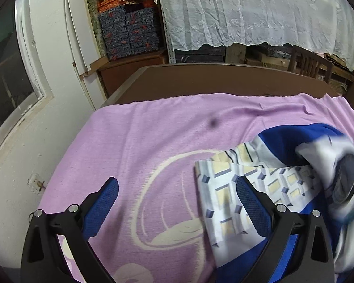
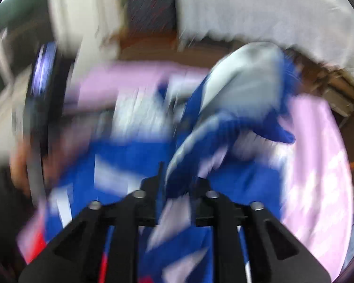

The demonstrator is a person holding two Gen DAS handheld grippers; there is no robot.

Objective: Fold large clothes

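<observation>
We note left gripper (image 1: 177,195) released, empty; right gripper (image 2: 177,179) apparently grasping garment (image 2: 236,99) fold, lifting it off bed (image 1: 141,129) for folding.

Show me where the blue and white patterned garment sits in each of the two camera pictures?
Left wrist view: the blue and white garment lies at lower right, spread on the pink blanket, partly behind one finger of the left gripper.
Right wrist view: it fills the blurred centre, a fold rising between the fingers of the right gripper.
Shared landmark: the pink blanket, also the white lace cloth behind.
</observation>
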